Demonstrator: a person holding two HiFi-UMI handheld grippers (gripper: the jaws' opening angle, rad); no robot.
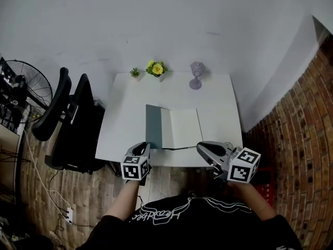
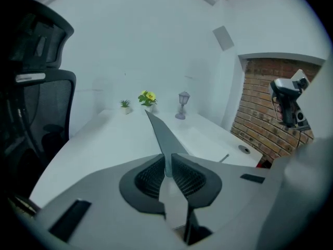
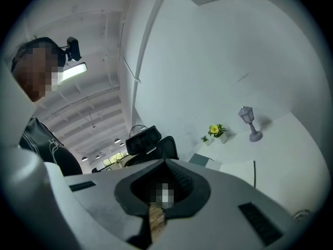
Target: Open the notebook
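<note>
Notebook lying open near the table's near edge, cover pinched by the left gripper

The notebook [image 1: 182,126] rests on the white table [image 1: 218,98], spine running near to far. White pages lie flat on the right, and the grey cover [image 1: 153,126] tilts up on the left – the left gripper [image 1: 144,147] is clamped on its near edge. The right gripper [image 1: 200,147] hovers at the near right corner, jaws slightly apart and empty. Two potted plants [image 1: 157,68] and a lantern ornament [image 1: 196,74] line the far edge, well apart from the notebook – a black chair [image 1: 73,119] stands left.
</note>
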